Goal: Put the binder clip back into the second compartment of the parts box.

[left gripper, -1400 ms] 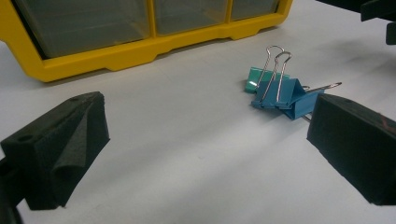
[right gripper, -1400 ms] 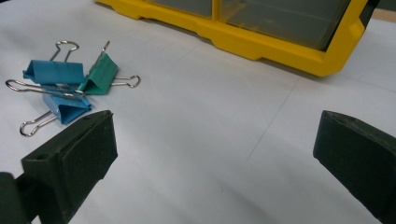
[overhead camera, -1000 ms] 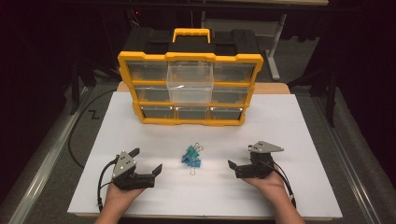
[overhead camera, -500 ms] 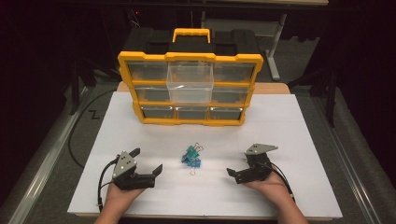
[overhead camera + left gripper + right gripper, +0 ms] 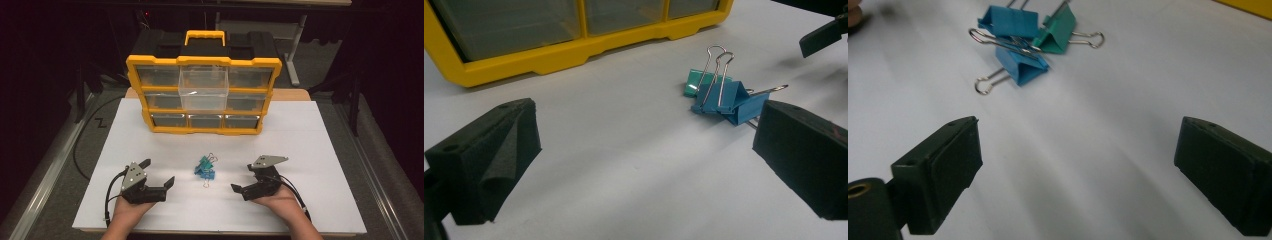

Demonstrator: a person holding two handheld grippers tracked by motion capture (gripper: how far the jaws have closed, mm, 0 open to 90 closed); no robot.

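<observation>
A: Start with the big things. What is on your worktop [image 5: 320, 150]?

B: The yellow organizer [image 5: 202, 95] stands at the far edge, 3 rows of clear drawers. 1 drawer [image 5: 203, 89] in the middle column is pulled forward and looks empty from the high view; the rest sit flush.

A: And your tools?

B: Your left tool [image 5: 157, 172] rests on the white sheet at the near left, jaws spread wide with nothing between them. Your right tool [image 5: 243, 177] sits at the near right, also spread wide and empty. Its jaws have just been closing a touch, yet no clip lies between them.

A: Where are the binder clips [image 5: 205, 167]?

B: In a small heap between your 2 tools, near both and touched by neither. From the right gripper view I count 2 blue clips [image 5: 1015, 42] lying across each other and 1 teal clip [image 5: 1058, 30] touching them, wire handles sticking out. The left gripper view shows the teal one [image 5: 701, 81] behind a blue one [image 5: 734, 100], just past the left tool's right jaw.

A: So how far along are you?

B: I'd judge you are at the very start. All 3 clips lie on the sheet and none is picked up. An open drawer suggests the clips belong there. What is left is everything: grasp each clip, carry it over, drop it in, probably shut the drawer.
</observation>
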